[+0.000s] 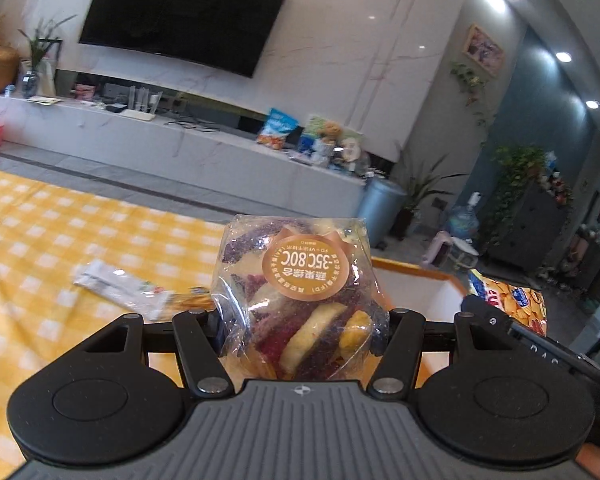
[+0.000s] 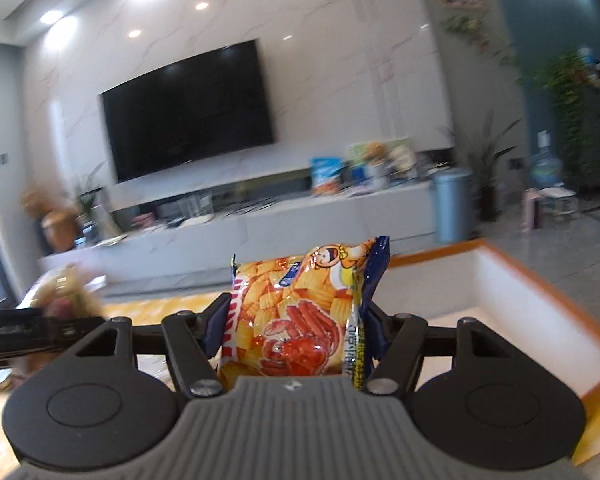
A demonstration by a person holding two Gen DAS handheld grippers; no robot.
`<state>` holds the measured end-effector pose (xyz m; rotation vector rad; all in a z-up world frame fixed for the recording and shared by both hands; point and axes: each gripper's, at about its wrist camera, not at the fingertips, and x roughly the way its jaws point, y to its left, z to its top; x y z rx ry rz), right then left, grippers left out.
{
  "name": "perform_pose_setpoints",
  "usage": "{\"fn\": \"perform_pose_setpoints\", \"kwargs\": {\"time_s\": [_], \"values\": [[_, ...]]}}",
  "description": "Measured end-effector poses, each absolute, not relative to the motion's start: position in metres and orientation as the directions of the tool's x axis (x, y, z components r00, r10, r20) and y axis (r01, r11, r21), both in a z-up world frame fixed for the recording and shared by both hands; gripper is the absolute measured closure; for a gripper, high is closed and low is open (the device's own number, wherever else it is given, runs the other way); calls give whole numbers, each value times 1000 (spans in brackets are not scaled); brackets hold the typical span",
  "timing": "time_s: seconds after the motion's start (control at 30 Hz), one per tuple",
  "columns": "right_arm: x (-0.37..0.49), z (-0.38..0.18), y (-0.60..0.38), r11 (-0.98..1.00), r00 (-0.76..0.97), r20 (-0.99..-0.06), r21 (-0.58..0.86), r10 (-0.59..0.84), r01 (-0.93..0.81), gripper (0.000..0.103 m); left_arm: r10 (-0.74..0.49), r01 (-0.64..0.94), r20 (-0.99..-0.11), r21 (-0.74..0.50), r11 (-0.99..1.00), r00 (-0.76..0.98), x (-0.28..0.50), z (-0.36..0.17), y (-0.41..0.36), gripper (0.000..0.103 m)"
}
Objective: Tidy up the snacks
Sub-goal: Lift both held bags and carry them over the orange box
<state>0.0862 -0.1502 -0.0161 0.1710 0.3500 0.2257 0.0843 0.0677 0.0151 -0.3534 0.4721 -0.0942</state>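
Note:
My left gripper [image 1: 300, 332] is shut on a clear bag of dried fruit and vegetable chips [image 1: 296, 288] with a round brown label, held above the yellow checked cloth [image 1: 60, 240]. My right gripper [image 2: 296, 328] is shut on an orange crab-print chips bag [image 2: 300, 316], held in the air next to the white box with an orange rim [image 2: 532, 304]. That chips bag [image 1: 508, 300] and the right gripper also show at the right of the left wrist view, over the box [image 1: 420, 272]. The dried fruit bag [image 2: 64, 292] shows blurred at the left of the right wrist view.
A white snack packet [image 1: 120, 288] lies on the cloth to the left of my left gripper. Beyond the table are a long white TV console [image 1: 180, 136] with more snack bags [image 1: 278, 128], a wall TV [image 1: 184, 12] and a grey bin [image 1: 380, 204].

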Motion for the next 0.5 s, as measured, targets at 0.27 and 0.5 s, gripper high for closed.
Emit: {"fn": "perform_pose_setpoints", "kwargs": {"time_s": [0.27, 0.5], "values": [[96, -22, -259, 928, 934, -338, 371, 116, 19, 38, -308, 133, -412, -400, 907, 858, 115, 13, 28, 35], [99, -38, -320, 841, 915, -390, 525, 102, 130, 38, -367, 180, -436, -414, 892, 822, 140, 1, -4, 35]]}}
